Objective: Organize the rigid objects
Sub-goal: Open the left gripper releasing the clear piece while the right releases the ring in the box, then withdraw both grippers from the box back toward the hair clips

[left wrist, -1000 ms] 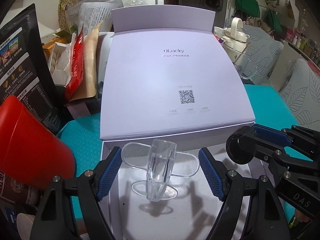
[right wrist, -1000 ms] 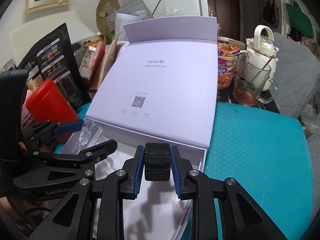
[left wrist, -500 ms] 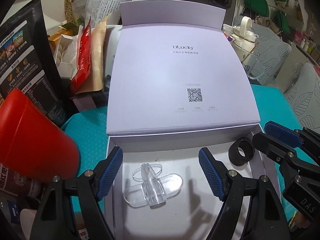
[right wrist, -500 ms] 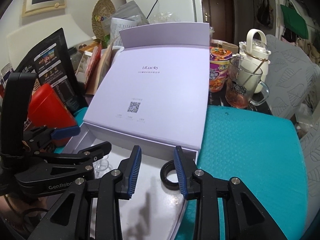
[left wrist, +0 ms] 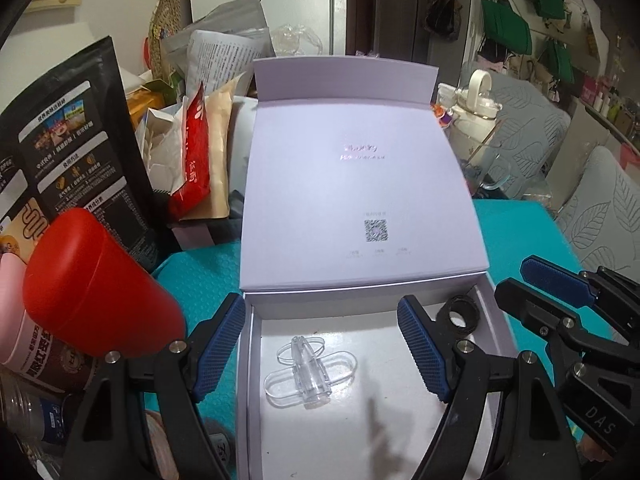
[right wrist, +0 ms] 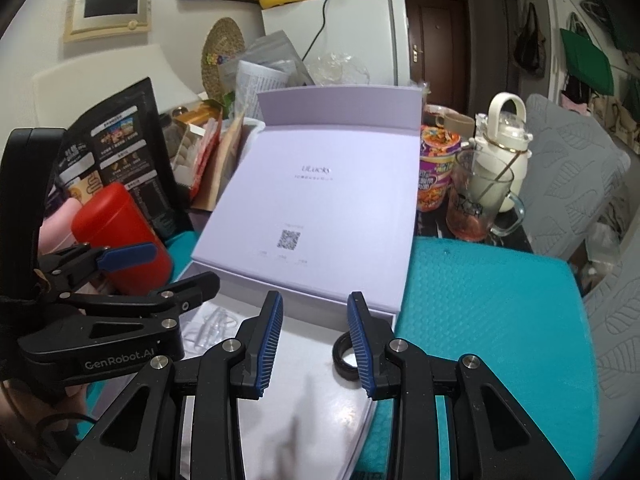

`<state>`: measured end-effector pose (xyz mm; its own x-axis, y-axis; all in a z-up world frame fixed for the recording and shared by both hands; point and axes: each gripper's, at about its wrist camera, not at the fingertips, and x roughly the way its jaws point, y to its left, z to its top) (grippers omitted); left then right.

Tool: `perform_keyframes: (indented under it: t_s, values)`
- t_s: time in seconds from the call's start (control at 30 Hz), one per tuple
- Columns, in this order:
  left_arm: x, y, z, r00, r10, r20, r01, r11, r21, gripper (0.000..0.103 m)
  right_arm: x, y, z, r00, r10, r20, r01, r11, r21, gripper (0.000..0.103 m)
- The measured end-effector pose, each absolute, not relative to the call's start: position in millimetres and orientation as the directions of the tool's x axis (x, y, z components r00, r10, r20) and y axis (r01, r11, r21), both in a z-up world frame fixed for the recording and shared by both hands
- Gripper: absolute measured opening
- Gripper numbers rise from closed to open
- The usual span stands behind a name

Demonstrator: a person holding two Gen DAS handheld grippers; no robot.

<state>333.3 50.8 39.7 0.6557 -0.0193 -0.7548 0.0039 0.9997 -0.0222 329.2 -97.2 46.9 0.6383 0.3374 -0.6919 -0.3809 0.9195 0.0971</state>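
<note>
Both hand-held grippers (left wrist: 322, 350) (right wrist: 314, 338) agape above box (left wrist: 496, 316).

Two hand-held tongs of matte black plastic share one build: broad skeletal arms with triangular cut-outs, joined by silver round-headed screws at the pivots. Each finger carries a blue ribbed pad on its inner face. The left tongs (left wrist: 322, 350) show white "GenRobot.AI" lettering along the side of the body (right wrist: 120, 362), seen from the right wrist camera. The right tongs (right wrist: 316, 344) bear the pale letters "DAS" on an outer arm (left wrist: 598, 420) in the left wrist view. A thin black cable (right wrist: 60, 420) loops below the left body.
</note>
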Motion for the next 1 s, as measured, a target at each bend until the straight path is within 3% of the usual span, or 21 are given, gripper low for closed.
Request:
perform_keyframes:
  t_s: [0.57, 1.0]
  values:
    - [244, 33, 132, 0.783, -0.040, -0.621, 0.035, 0.999, -0.020, 0.079, 237, -115, 140, 0.754, 0.339, -0.562, -0.369, 0.927, 0.063, 0.033]
    - [159, 24, 173, 0.845, -0.049, -0.533, 0.056, 0.998, -0.003, 0.079, 151, -126, 177, 0.802, 0.322, -0.503, -0.363, 0.932, 0.017, 0.035]
